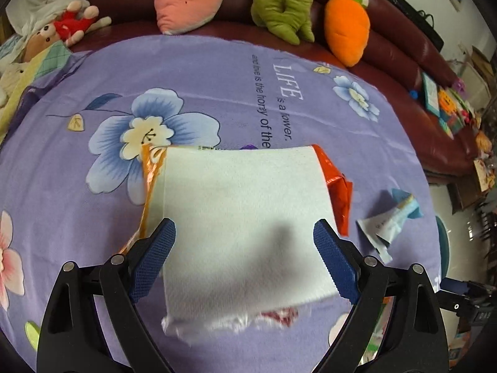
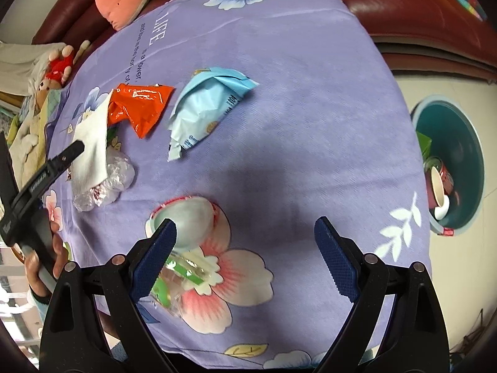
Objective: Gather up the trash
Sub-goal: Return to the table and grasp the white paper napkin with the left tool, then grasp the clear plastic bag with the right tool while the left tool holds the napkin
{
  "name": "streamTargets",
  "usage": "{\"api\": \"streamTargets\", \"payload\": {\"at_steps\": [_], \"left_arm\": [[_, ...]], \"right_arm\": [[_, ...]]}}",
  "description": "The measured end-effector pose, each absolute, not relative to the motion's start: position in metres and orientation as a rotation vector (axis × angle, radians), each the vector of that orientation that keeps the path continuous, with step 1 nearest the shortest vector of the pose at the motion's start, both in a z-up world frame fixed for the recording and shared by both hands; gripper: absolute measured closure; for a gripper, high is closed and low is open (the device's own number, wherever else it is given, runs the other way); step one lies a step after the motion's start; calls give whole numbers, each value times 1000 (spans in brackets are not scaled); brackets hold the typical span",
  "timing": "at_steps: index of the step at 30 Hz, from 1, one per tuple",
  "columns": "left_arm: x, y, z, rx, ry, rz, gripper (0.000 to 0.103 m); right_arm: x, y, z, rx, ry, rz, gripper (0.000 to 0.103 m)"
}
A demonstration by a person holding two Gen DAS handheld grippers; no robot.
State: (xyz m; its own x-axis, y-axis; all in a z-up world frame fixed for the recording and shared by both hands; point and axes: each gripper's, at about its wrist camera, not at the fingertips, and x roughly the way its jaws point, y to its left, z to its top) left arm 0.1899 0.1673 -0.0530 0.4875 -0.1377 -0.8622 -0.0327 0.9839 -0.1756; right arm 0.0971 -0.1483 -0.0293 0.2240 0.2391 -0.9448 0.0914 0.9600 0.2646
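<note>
A white paper napkin (image 1: 242, 227) lies between the spread fingers of my open left gripper (image 1: 245, 248), covering other trash; it also shows in the right wrist view (image 2: 91, 152). An orange wrapper (image 1: 337, 186) (image 2: 141, 107) pokes out beside it. A light blue wrapper (image 2: 208, 108) (image 1: 388, 220) lies to the right. Clear crumpled plastic (image 2: 116, 180) sits under the napkin. My right gripper (image 2: 245, 248) is open over the cloth, with a clear cup with a pale lid (image 2: 186, 227) by its left finger (image 2: 155, 261).
A purple flowered tablecloth (image 2: 295, 93) covers the table. A teal trash bin (image 2: 469, 155) with cups inside stands on the floor at the right. A red sofa (image 1: 400, 52) with plush toys (image 1: 346, 28) curves behind the table.
</note>
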Motion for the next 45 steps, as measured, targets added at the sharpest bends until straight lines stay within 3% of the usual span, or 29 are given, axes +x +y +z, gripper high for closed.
{"api": "streamTargets", "payload": {"at_steps": [14,17,19,21,25,37,45], "left_arm": [[173,128,-89,-129,1133,-203,12],[165,113,-94,-83,1144,-223,37],[161,108,-97,-59,1142,-213,46],[159,106,-96,-48,1135,-202,71],[157,114,-85,-102,1119,-211,91],[138,165,-21,-264,1000,-259,94],[125,204,-20,-305,998,-194,94]], "right_arm": [[115,-133,-43,277,1379,118,17],[116,-132,-43,276,1378,121,17],[115,-131,-43,276,1377,122,17],[115,-131,-44,274,1377,121,17],[114,-131,-41,275,1368,121,17],[115,-73,-27,170,1351,266,17],[125,-23,-28,150,1346,359,17]]}}
